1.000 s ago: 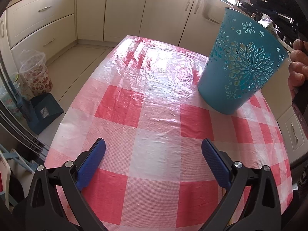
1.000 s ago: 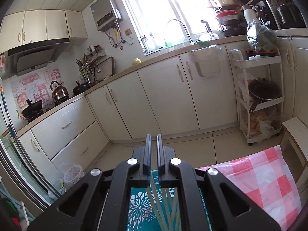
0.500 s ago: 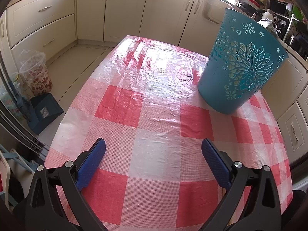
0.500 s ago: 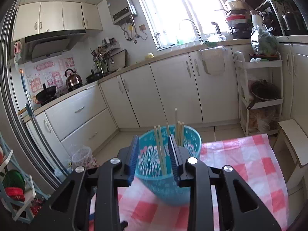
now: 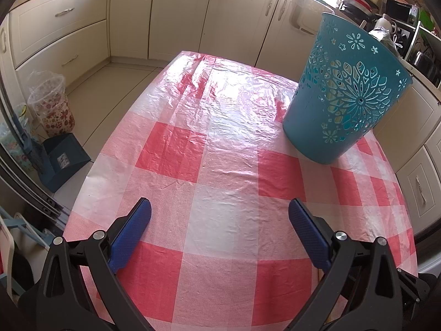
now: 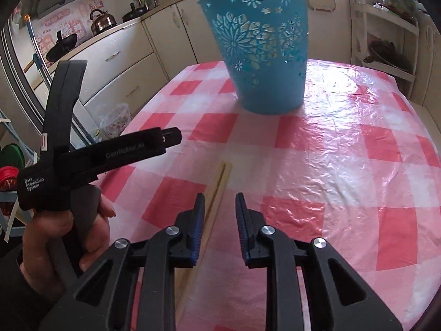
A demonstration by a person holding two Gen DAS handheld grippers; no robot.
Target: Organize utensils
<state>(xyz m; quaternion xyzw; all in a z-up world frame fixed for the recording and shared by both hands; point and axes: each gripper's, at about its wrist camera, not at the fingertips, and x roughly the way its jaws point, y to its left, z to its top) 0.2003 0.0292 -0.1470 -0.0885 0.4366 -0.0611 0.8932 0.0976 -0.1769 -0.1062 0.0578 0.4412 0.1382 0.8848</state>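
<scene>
The checked tablecloth [image 6: 330,143] is bare except for a blue basket [image 6: 264,49] at the far end and a pair of chopsticks [image 6: 217,184] lying near me. My right gripper [image 6: 219,207], jaws narrowly apart and just closing, hangs beside them, clamping nothing. My left gripper [image 5: 219,218] waits wide open, keeping clear.

Domestic kitchen. Cream cabinets [image 5: 176,13] with drawers [image 5: 60,16] run along the walls under a long counter [image 6: 154,13]. A kettle [image 6: 103,22] and a black pan [image 6: 62,47] stand on the counter before a tiled wall. A white rack [image 6: 386,38] holds cookware. The worktop [image 5: 228,165] wears a red-and-white checked plastic cloth; the floor [image 5: 110,82] is tiled.
</scene>
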